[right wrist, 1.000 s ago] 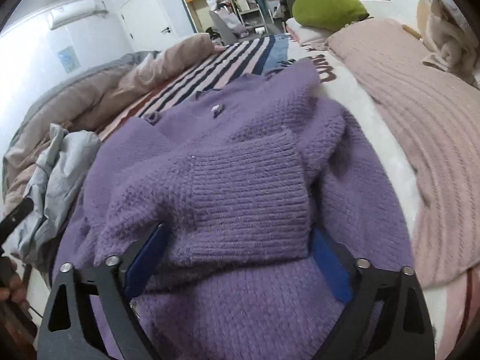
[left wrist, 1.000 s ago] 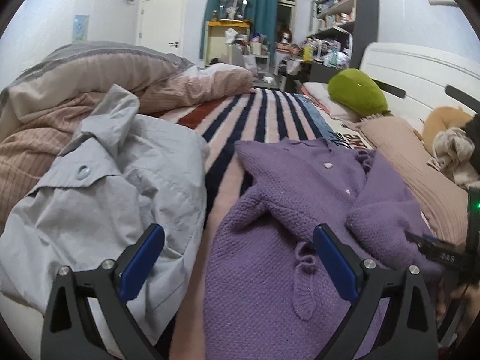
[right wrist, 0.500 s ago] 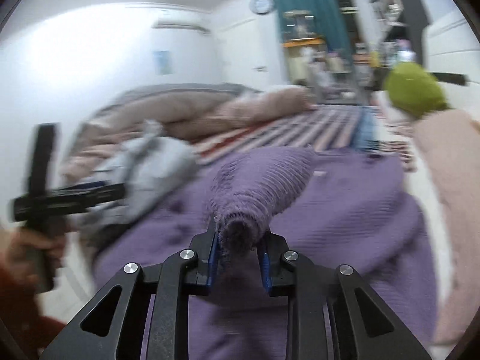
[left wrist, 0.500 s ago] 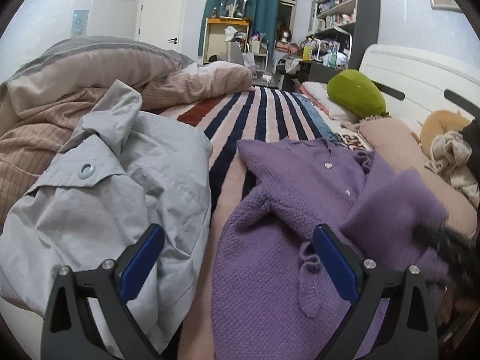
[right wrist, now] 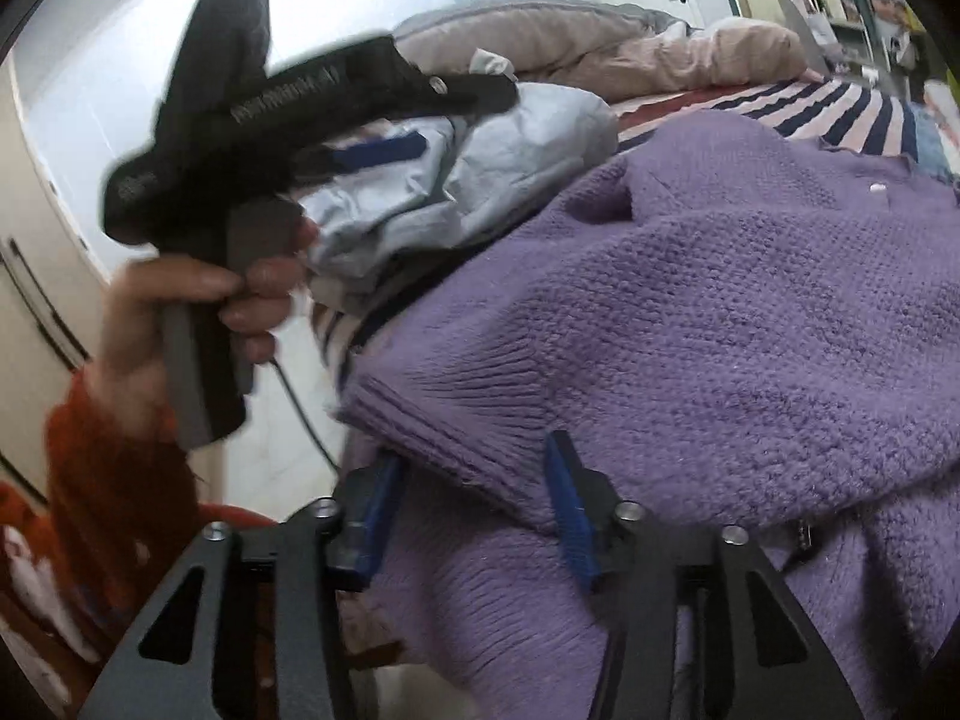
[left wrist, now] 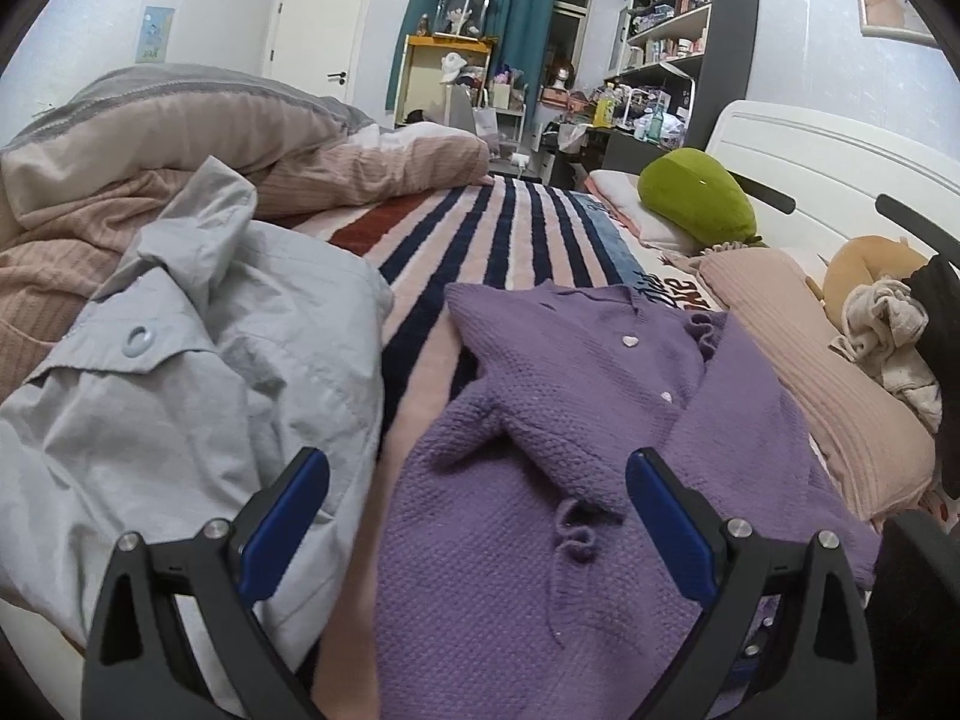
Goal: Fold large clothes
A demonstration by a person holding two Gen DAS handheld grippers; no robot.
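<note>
Sleeve cuff (right wrist: 444, 420) now released, right gripper (right wrist: 474, 504) open, left gripper (left wrist: 477, 513) open.

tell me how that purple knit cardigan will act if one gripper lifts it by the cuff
The purple cardigan already lies in soft folds, so it will probably sag and trail. Its chunky knit suggests some weight and stretch. The fuzzy ribbed cuff likely grips well rather than slipping.

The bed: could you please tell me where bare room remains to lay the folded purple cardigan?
The striped blanket lies bare beyond the purple cardigan, bordered by the pink duvet and the green pillow. A narrow strip separates the cardigan from the grey jacket. The right side is crowded with a pink blanket and bundled clothes.
</note>
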